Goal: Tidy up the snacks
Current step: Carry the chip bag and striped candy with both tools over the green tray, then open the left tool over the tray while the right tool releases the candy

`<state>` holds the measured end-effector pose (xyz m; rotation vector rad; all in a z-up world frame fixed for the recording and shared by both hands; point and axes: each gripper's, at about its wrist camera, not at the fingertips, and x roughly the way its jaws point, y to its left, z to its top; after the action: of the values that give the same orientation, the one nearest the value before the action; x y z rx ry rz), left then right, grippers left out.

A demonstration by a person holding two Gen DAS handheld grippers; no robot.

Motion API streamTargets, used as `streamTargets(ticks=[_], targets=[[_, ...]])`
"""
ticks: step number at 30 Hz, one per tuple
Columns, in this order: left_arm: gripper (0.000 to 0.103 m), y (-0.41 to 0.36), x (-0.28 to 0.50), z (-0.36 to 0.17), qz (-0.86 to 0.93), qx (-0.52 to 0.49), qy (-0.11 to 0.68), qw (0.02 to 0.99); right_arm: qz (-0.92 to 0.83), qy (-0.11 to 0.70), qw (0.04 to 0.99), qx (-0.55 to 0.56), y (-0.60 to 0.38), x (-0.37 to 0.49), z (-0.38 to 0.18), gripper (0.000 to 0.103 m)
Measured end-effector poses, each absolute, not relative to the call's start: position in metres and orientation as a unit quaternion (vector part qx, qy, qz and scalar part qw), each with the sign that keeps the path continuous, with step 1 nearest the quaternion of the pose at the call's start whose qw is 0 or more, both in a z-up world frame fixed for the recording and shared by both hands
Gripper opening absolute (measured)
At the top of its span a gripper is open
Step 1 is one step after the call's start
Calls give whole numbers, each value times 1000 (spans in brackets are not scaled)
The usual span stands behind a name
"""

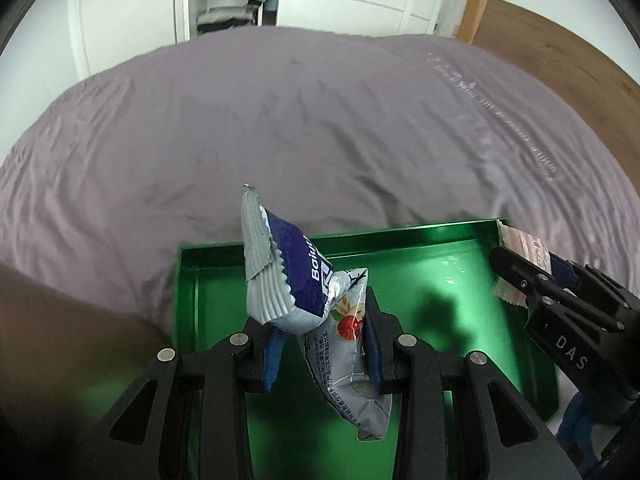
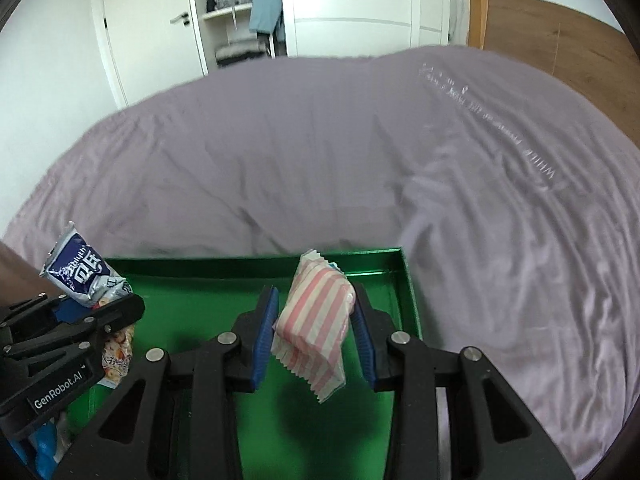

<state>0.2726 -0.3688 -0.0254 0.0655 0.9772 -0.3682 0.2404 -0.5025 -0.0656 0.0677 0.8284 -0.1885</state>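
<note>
The left hand-held gripper (image 1: 320,344) pinches a blue-and-silver snack packet (image 1: 288,276) above the green tray (image 1: 400,236) on the bed (image 1: 280,120); the right hand-held gripper (image 2: 316,332) pinches a pink-striped packet (image 2: 316,320) near the tray's far right corner; the tray looks empty, so both 2 packets remain unplaced.

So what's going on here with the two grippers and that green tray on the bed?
A person is sorting snacks with two tools. The left hand-held gripper is clamped on a blue and silver snack packet, and the right hand-held gripper on a pink-striped packet. Both packets hang above the green tray, which sits on the purple bedspread with nothing visible in it.
</note>
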Motion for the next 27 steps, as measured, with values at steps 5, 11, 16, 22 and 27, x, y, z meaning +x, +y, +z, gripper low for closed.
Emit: streamTargets(ticks=[5,11,16,22,27], targets=[[30,-379,273,-47,-174,41,471,864,-96,426,899,31,-510,256,-83,23],[31,-380,275,-58,-175,39,477,860,-101,447,888,31,-516,261,-99,28],[32,-383,279,-57,-176,43,479,859,-101,451,886,27,-520,264,-103,30],[47,-385,280,-51,-169,44,474,863,-110,452,885,7,-516,264,-101,83],[58,-388,275,-34,-159,53,455,874,-108,432,895,1,-510,252,-74,85]])
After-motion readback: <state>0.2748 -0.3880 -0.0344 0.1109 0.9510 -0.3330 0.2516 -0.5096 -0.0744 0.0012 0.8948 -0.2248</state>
